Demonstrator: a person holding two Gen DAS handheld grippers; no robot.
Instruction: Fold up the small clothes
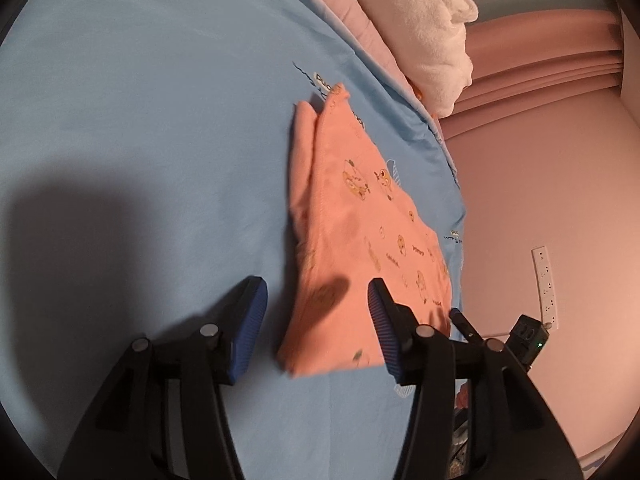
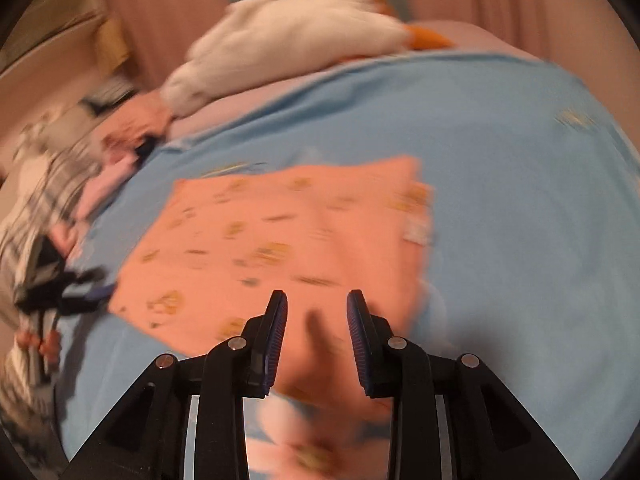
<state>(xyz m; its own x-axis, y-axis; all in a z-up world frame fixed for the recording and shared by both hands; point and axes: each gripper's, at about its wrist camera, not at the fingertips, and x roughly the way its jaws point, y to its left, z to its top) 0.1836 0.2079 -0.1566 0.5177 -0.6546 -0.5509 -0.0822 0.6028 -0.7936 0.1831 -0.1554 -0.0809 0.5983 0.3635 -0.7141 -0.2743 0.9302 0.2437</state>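
Pale blue bedsheet (image 1: 140,120) covers the bed, with pink curtains behind and a white plush toy with orange parts (image 2: 288,32) lying at the far edge. A heap of striped and dark clothes (image 2: 44,208) sits at the left of the bed in the right wrist view.

Angled down toward the bed, the left gripper (image 1: 316,300) has its blue-padded fingers (image 1: 256,304) spread apart with nothing pinched; the right-hand pad sits over the near edge of the garment, though contact cannot be told.

Also pointing down, the right gripper (image 2: 316,312) has its fingers (image 2: 278,320) parted a little, hanging over the near part of the cloth with nothing clamped; this view is blurred.

An orange small garment with yellow cartoon prints (image 1: 360,224) lies flat on the sheet, folded over, a stitched hem running along its upper layer.
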